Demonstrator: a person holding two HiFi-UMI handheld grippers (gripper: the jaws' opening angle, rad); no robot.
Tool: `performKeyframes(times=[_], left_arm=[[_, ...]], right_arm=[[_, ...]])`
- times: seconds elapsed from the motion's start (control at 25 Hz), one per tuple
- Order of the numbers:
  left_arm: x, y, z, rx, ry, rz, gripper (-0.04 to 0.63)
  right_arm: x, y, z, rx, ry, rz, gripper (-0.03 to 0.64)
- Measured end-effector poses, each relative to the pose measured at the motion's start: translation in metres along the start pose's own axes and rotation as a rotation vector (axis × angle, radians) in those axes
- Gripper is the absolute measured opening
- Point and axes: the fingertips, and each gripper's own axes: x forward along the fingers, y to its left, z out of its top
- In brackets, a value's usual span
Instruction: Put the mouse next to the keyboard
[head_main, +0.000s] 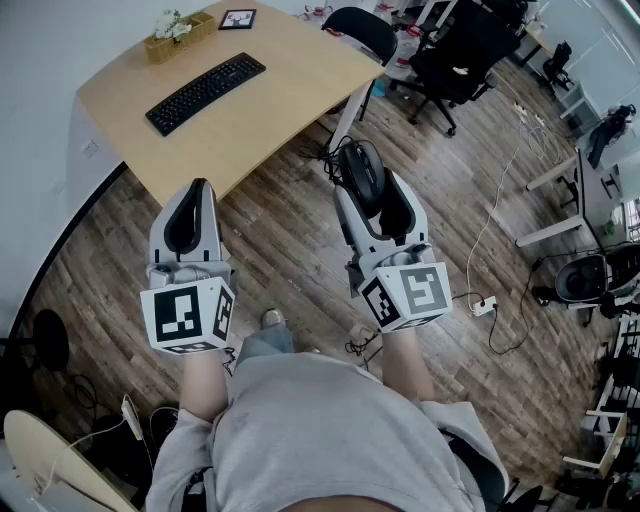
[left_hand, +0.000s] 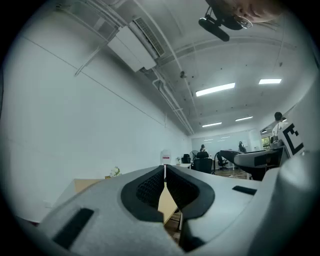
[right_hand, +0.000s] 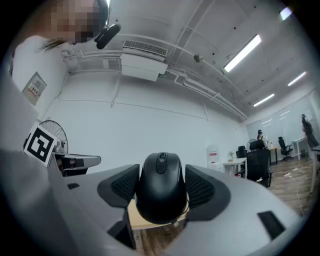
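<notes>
The right tool (head_main: 372, 190) is clamped on the black mouse (right_hand: 161, 185), its 2 dark pads pressing the mouse's sides with the scroll wheel facing up. The mouse is held in the air over the wooden floor (head_main: 290, 230), off the near right corner of the worktop (head_main: 290, 70) and well apart from the black keyboard (head_main: 205, 93). The keyboard lies diagonally near the worktop's middle, toward its left edge. The left tool (head_main: 195, 195) has its jaws together with nothing between them, and it hangs just off the worktop's near edge. A planter with white flowers (head_main: 178, 35) and a small framed picture (head_main: 237, 18) sit along the far edge.
</notes>
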Motion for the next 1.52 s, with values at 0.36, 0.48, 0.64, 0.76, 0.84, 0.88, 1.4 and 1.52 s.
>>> performKeyframes(times=[0.36,0.48,0.64,0.76,0.84,0.88,1.4,1.52], left_arm=[[-0.014,-0.004,0.001,0.007,-0.002,0.003,0.018],[-0.011,-0.004,0.001,0.006,-0.003,0.003,0.018],[-0.004,0.0,0.001,0.009,-0.008,0.002,0.018],[0.004,0.004,0.001,0.01,-0.013,0.0,0.018],[0.011,0.007,0.002,0.011,-0.017,-0.002,0.018],[0.015,0.009,0.002,0.011,-0.02,-0.004,0.018],[0.055,0.03,0.001,0.013,-0.037,-0.034,0.018],[0.064,0.032,-0.001,0.014,-0.031,-0.037,0.018]], right_arm=[[-0.012,0.0,0.0,0.009,-0.004,-0.012,0.267],[-0.01,-0.002,-0.001,0.01,-0.004,-0.012,0.267],[-0.004,-0.005,-0.002,0.022,-0.009,-0.02,0.267],[0.003,-0.008,-0.001,0.044,-0.026,-0.022,0.267],[0.01,-0.01,0.001,0.04,-0.035,-0.024,0.267],[0.014,-0.012,0.001,0.038,-0.037,-0.029,0.267],[0.06,-0.018,-0.001,0.038,-0.058,-0.06,0.267],[0.069,-0.022,-0.003,0.038,-0.054,-0.06,0.267]])
